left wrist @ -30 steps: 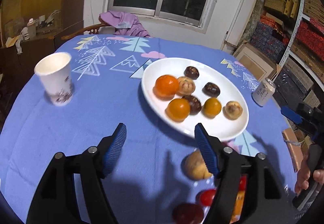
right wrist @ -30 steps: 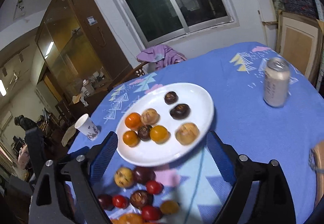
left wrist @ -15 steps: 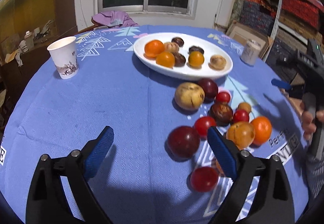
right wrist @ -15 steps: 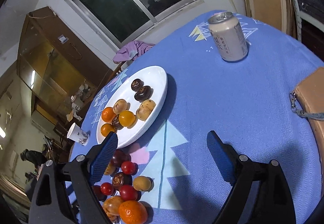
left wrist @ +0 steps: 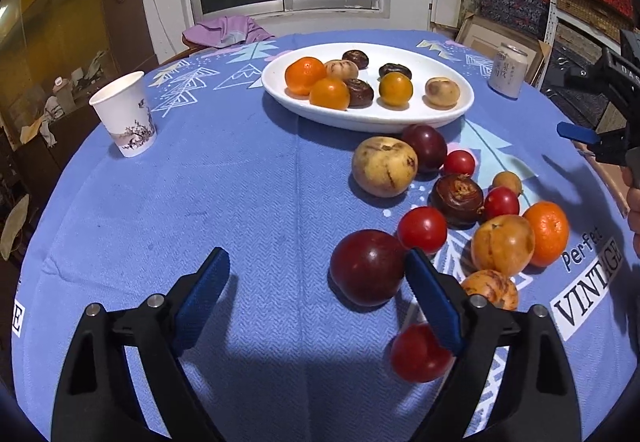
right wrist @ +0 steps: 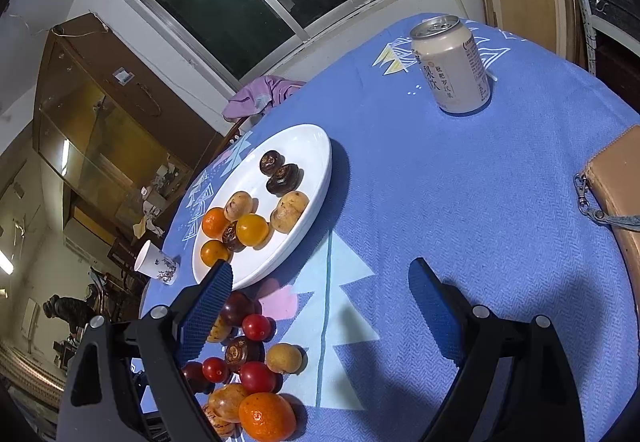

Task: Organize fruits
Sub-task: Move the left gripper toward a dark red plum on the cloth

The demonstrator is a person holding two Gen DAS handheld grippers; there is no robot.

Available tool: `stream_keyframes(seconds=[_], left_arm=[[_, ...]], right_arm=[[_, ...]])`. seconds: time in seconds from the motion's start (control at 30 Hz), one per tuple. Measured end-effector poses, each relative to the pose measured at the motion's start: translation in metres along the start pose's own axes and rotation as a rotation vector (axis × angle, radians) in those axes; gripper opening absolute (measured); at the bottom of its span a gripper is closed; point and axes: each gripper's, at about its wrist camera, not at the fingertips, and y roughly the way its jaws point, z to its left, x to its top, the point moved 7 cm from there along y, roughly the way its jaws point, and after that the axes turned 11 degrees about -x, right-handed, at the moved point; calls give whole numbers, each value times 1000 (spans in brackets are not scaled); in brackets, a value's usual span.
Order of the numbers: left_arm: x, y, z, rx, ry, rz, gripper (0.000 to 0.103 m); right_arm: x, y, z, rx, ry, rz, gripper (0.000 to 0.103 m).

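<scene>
Bright overhead indoor light, sharp shadows, fisheye-warped dark edges.

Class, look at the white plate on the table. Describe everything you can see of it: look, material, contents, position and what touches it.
The white plate is a shallow oval dish, glossy like ceramic, lying flat on the blue patterned tablecloth toward the window side. It holds seven fruits: three orange ones, two pale brownish ones and two dark brown ones. Loose fruit lies on the cloth just off its near rim; a dark plum sits closest, contact unclear. Neither gripper touches it.
</scene>
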Motion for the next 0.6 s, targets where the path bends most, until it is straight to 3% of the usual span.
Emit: stream_keyframes(seconds=[0.07, 0.17, 0.2, 0.3, 0.4, 0.5, 0.6], left_arm=[[4, -5, 2, 40, 37, -25, 87], [14, -21, 21, 194, 60, -102, 87], [14, -22, 30, 212, 41, -101, 87], [14, -24, 41, 170, -24, -98, 87], [15, -22, 35, 147, -1, -93, 87], [11, -18, 16, 66, 46, -76, 87], [7, -8, 5, 54, 85, -41, 87]], right_arm=[[0, 0, -1, -1, 4, 3, 91], [0, -1, -2, 2, 14, 3, 91], [0, -1, -2, 4, 16, 4, 91], [0, -1, -1, 12, 17, 9, 91], [0, -1, -1, 12, 13, 8, 91], [0, 0, -1, 11, 17, 12, 91], [0, 0, -1, 11, 13, 9, 91]])
